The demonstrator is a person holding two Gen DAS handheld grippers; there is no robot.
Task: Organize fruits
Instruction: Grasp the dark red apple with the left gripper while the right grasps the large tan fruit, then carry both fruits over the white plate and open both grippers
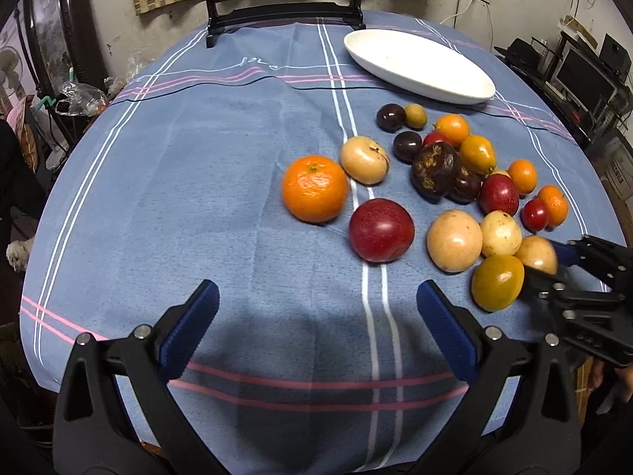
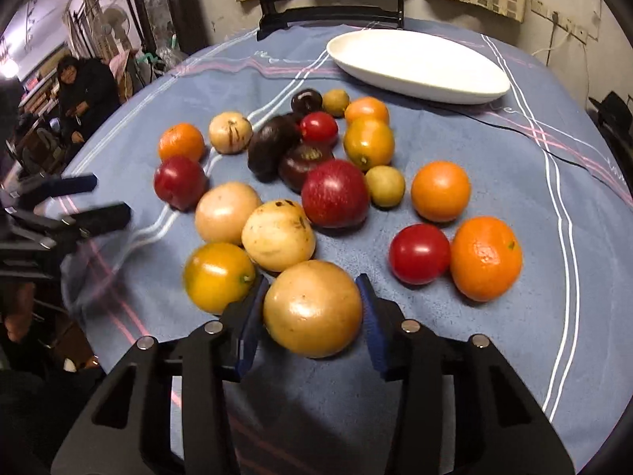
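Observation:
Many fruits lie on a blue striped tablecloth (image 1: 198,182): oranges, red, yellow, tan and dark purple ones. A white oval dish (image 1: 419,64) stands empty at the back; it also shows in the right wrist view (image 2: 419,65). My right gripper (image 2: 312,308) has its blue pads on both sides of a tan round fruit (image 2: 312,308), which rests on the cloth; the same fruit shows in the left wrist view (image 1: 536,253). My left gripper (image 1: 316,316) is open and empty, in front of a large orange (image 1: 314,188) and a red fruit (image 1: 381,229).
A dark wooden mirror stand (image 1: 285,4) stands at the table's far edge. A yellow fruit (image 2: 217,277) and a pale fruit (image 2: 279,235) touch the gripped fruit's left and back. A person in black (image 2: 85,91) sits beyond the table at left.

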